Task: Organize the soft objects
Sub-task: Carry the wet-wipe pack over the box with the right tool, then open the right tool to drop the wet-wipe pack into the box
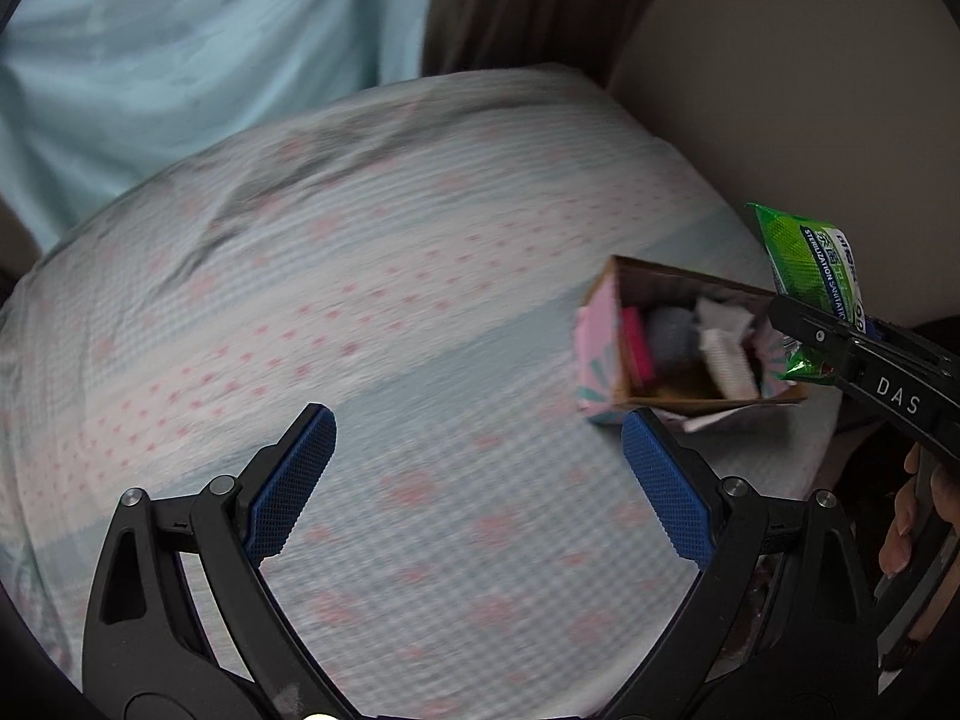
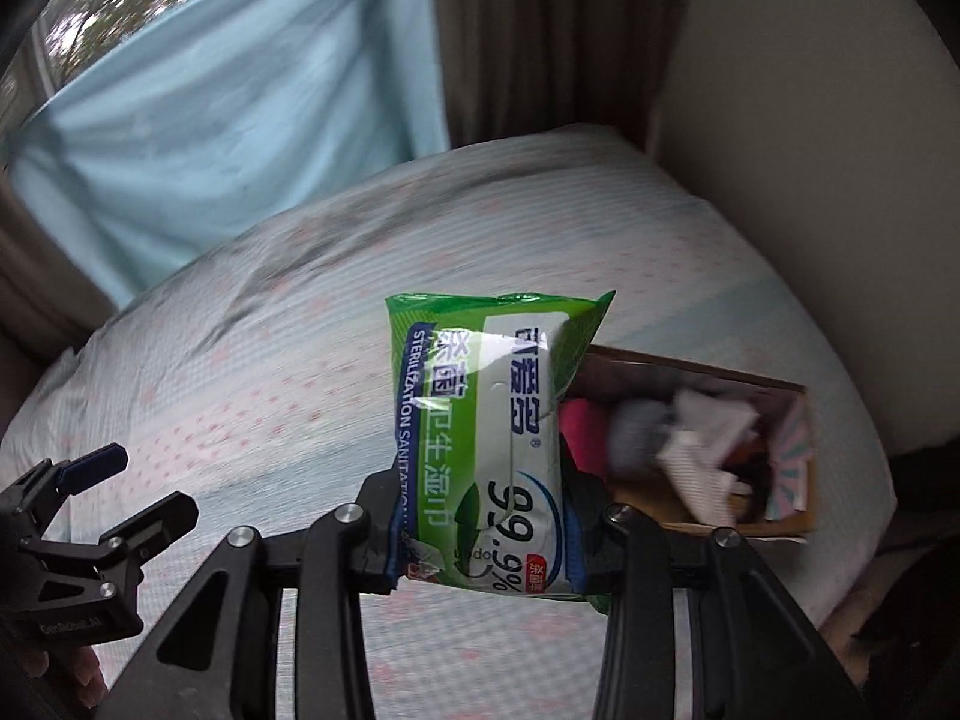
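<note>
Right tool (image 2: 486, 540) clamped on the wipes pack (image 2: 492, 420), above the bed (image 2: 240, 390); open box (image 2: 690, 450) at three o'clock behind it. Left tool (image 1: 474, 480) spread apart, holding nothing.

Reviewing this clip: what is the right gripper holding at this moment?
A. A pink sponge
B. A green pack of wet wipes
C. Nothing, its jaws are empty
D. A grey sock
B. In the right wrist view, the right gripper is clamped on the lower end of the green pack of wet wipes, held up above the open box on the bed.
</note>
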Demonstrator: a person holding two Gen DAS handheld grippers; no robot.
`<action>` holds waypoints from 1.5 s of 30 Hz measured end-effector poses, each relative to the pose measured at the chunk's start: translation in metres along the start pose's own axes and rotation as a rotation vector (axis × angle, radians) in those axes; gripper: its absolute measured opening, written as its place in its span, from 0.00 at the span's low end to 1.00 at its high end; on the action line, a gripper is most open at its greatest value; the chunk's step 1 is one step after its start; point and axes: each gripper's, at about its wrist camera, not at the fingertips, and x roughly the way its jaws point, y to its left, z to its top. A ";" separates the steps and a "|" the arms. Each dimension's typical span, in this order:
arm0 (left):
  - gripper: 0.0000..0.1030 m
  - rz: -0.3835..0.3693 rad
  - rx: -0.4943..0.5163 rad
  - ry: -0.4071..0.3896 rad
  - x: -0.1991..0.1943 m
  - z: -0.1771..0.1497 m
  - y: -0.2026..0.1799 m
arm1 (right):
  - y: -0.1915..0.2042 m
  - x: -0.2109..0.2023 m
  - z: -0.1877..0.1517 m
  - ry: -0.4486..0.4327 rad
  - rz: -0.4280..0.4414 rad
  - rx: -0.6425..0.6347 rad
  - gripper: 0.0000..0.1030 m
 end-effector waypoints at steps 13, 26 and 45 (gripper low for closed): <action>0.93 -0.022 0.029 0.027 0.051 0.042 -0.125 | -0.157 0.019 0.004 0.066 -0.063 0.116 0.35; 0.93 0.023 0.033 0.166 0.152 0.061 -0.194 | -0.243 0.117 -0.004 0.268 0.004 0.174 0.35; 0.93 0.046 0.142 0.187 0.168 0.065 -0.225 | -0.264 0.151 -0.011 0.354 0.152 0.292 0.90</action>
